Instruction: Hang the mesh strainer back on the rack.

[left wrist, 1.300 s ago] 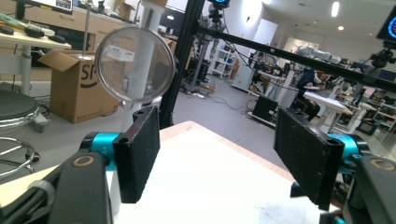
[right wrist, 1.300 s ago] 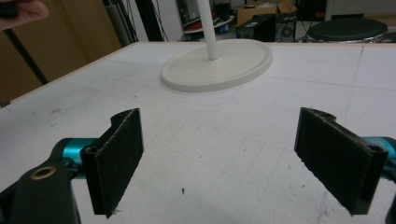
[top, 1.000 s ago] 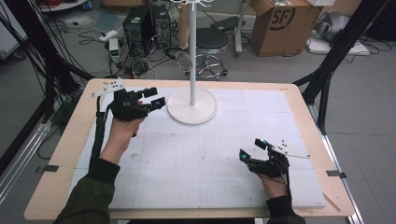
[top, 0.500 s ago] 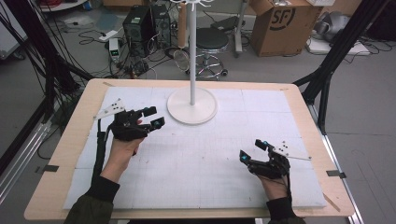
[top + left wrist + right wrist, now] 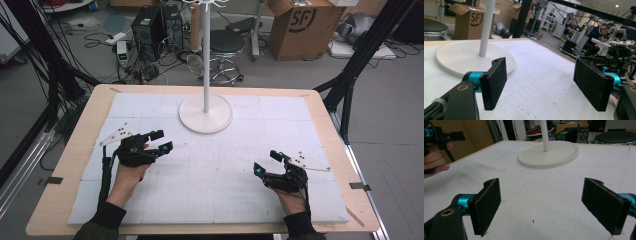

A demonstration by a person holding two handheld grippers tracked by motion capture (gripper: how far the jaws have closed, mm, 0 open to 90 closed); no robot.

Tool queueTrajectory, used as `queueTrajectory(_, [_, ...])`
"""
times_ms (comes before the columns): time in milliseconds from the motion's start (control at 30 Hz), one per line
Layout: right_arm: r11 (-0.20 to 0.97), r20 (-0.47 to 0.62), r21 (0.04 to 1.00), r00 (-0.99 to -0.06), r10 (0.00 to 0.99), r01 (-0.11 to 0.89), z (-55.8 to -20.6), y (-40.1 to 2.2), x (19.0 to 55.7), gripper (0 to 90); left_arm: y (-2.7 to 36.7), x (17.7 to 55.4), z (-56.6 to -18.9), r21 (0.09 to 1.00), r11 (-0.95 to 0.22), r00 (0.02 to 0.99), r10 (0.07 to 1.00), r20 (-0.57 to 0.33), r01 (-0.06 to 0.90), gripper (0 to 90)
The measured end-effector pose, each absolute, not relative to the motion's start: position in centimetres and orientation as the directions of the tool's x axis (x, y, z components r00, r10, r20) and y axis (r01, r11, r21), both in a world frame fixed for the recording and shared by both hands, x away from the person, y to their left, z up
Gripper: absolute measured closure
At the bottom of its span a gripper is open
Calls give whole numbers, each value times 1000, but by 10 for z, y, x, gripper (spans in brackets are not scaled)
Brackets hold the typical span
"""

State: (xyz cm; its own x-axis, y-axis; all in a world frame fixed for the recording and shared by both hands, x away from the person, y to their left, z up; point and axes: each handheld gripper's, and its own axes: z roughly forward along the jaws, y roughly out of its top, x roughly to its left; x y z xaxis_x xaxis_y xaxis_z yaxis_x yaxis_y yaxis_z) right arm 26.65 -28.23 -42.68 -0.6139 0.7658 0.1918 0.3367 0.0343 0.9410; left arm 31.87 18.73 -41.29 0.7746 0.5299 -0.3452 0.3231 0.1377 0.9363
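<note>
High view: wooden desk (image 5: 60, 200) with a white mat (image 5: 210, 185) over most of the top. White stand (image 5: 206, 112), round base at the desk's far centre, pole upright, long axis vertical. Left claw (image 5: 161, 141) over the mat's left side, jaws apart, nothing between them, pointing right and slightly away. Right claw (image 5: 267, 162) at the near right, jaws apart, empty, pointing left and away. Floor beyond: black stool (image 5: 226, 45), computer tower (image 5: 147, 25), cardboard box (image 5: 305, 25) printed "SF".

Left gripper view: left claw (image 5: 540, 82) jaws wide apart over bare mat (image 5: 536, 82). Stand base (image 5: 461, 56) ahead to the left. Box (image 5: 470, 21) reads "SF"; a seated person (image 5: 599, 32) sits far back right.

Right gripper view: right claw (image 5: 540, 205) jaws wide apart above the mat (image 5: 536, 202). Stand base (image 5: 549, 153) straight ahead. Other hand (image 5: 435, 161) at top left.
</note>
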Motion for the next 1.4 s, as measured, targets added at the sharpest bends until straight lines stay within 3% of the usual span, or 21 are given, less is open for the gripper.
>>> queueTrajectory(600, [30, 187, 952, -654, 733, 306, -421, -270, 266, 144, 203, 282, -439, 919, 134, 728, 573, -377, 371, 213])
queueTrajectory(800, [35, 182, 953, -658, 731, 302, -421, -267, 267, 144, 202, 280, -440, 933, 107, 729, 595, -337, 344, 210])
queueTrajectory(1400, [50, 169, 952, -656, 735, 302, -423, -266, 268, 144, 202, 280, -441, 924, 121, 731, 578, -363, 363, 201])
